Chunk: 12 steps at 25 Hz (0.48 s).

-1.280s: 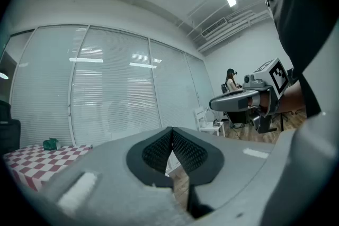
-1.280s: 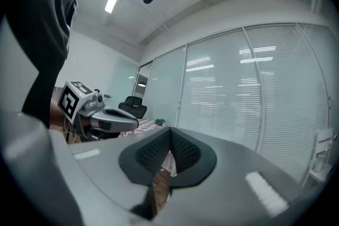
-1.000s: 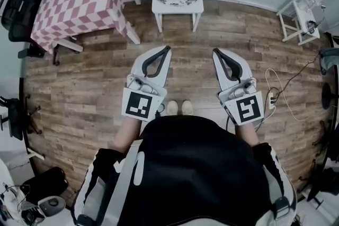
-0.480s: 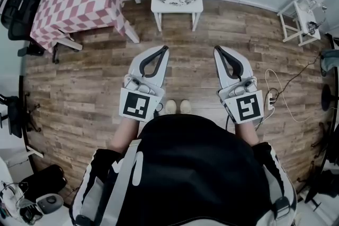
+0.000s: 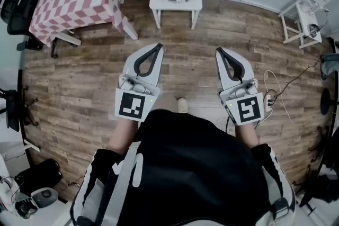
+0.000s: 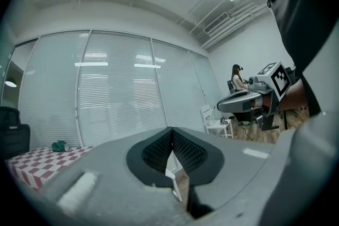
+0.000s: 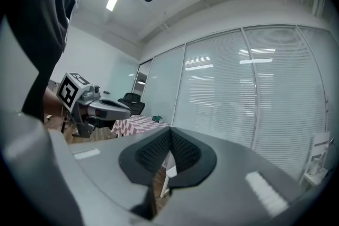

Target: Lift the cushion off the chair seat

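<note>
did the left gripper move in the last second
Yes, slightly: in the head view the left gripper has drifted left, its tip now in line with the left front leg of the white chair.

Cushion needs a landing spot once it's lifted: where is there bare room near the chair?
The floor in front of the chair is bare, also between chair and white stand. The table is mostly bare. At right, cables crowd it.

Head view steeply down, gripper views level, sharing chair point(image 5: 176, 6)
</note>
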{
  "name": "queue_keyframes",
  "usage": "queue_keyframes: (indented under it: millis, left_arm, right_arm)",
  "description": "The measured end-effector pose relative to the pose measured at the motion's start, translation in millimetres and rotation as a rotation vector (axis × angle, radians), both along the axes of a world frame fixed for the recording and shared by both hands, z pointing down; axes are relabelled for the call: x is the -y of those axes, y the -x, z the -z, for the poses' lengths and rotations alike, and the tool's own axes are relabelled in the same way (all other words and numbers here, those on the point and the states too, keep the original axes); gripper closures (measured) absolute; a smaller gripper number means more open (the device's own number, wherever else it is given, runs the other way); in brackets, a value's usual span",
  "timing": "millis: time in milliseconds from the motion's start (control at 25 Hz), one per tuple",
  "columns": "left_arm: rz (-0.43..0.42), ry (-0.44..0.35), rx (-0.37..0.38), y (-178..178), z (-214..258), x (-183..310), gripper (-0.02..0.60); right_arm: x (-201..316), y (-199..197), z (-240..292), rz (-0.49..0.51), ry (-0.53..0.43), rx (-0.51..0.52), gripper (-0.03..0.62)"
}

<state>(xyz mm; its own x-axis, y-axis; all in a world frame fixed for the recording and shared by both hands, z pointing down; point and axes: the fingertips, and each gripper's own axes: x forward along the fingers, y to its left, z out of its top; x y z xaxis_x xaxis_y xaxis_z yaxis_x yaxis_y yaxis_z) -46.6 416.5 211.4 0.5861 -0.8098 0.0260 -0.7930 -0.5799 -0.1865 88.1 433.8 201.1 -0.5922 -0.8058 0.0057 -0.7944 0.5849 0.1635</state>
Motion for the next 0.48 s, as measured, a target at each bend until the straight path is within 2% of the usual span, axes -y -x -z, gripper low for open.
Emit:
queue_keyframes:
  millis: [280, 480]
  left_arm:
    - [0.062, -0.01, 0.006, 19, 5, 0, 0.581]
    - [0.066, -0.027, 0.004, 19, 11, 10, 0.581]
  right_arm:
    - [-3, 3, -1, 0.021, -0.015, -0.009, 0.594]
    - [6, 1, 3, 0.019, -0.027, -0.005, 0.594]
